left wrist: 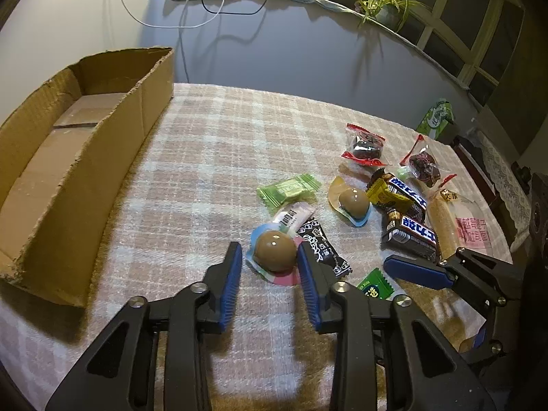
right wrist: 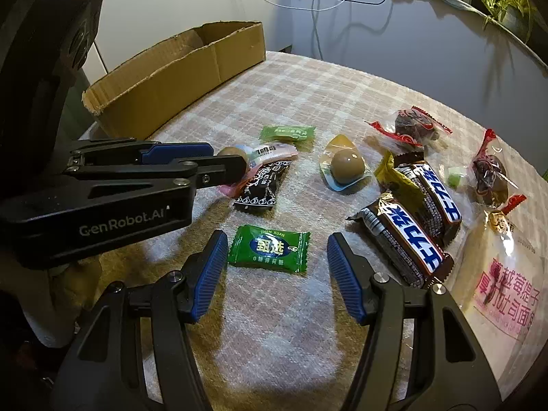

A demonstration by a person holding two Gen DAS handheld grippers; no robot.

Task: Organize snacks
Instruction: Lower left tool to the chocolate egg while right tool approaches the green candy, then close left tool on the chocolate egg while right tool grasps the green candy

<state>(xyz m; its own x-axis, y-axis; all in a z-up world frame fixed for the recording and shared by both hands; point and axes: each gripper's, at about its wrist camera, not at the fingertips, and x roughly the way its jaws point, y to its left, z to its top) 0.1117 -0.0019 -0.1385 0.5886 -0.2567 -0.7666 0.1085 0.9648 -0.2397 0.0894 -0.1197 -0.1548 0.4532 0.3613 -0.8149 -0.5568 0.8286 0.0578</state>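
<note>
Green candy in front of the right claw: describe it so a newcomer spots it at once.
On the checked tablecloth, right of the cardboard box, snacks lie scattered. Nearest the open right claw, lying flat between its tips, is the green candy. Unlike the paler green candy farther back, it is dark green with a blue oval label and lies alone.
</note>
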